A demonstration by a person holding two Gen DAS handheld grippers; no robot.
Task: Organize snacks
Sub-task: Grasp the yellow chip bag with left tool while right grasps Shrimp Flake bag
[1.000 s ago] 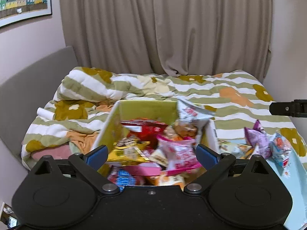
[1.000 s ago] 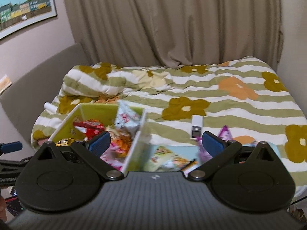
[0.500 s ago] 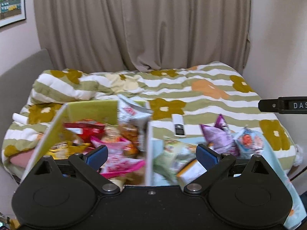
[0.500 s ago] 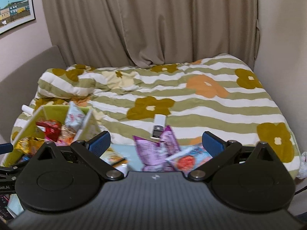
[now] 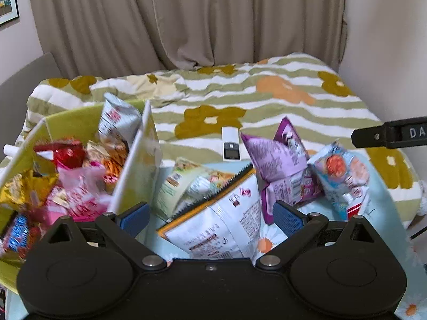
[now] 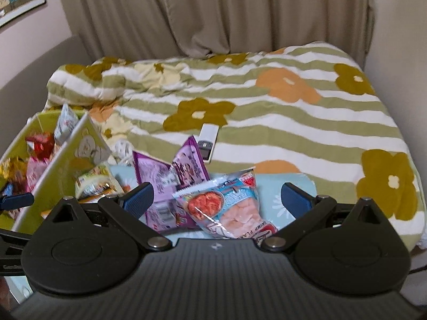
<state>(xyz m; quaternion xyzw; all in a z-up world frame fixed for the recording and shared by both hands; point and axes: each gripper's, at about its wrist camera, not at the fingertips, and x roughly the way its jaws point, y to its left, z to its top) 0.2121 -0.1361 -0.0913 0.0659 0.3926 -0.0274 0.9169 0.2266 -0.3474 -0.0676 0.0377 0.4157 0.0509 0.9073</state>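
Note:
A green box (image 5: 136, 165) at the left holds several snack packets; it also shows in the right wrist view (image 6: 66, 160). Loose on a light blue cloth lie a white packet (image 5: 221, 224), a green packet (image 5: 184, 184), a purple packet (image 5: 280, 165) and a blue shrimp packet (image 5: 339, 170). My left gripper (image 5: 210, 217) is open and empty, with the white packet between its fingers. My right gripper (image 6: 217, 198) is open and empty over the blue shrimp packet (image 6: 226, 208), with the purple packet (image 6: 170, 181) just left.
A white remote (image 5: 231, 148) lies on the striped flowered bedspread (image 6: 293, 112) behind the packets. A curtain (image 6: 213, 13) and walls close the back and right. A grey headboard (image 5: 24, 77) stands at the left.
Both grippers have swung right, away from the box, and now face the loose packets on the blue cloth. Both stay open.

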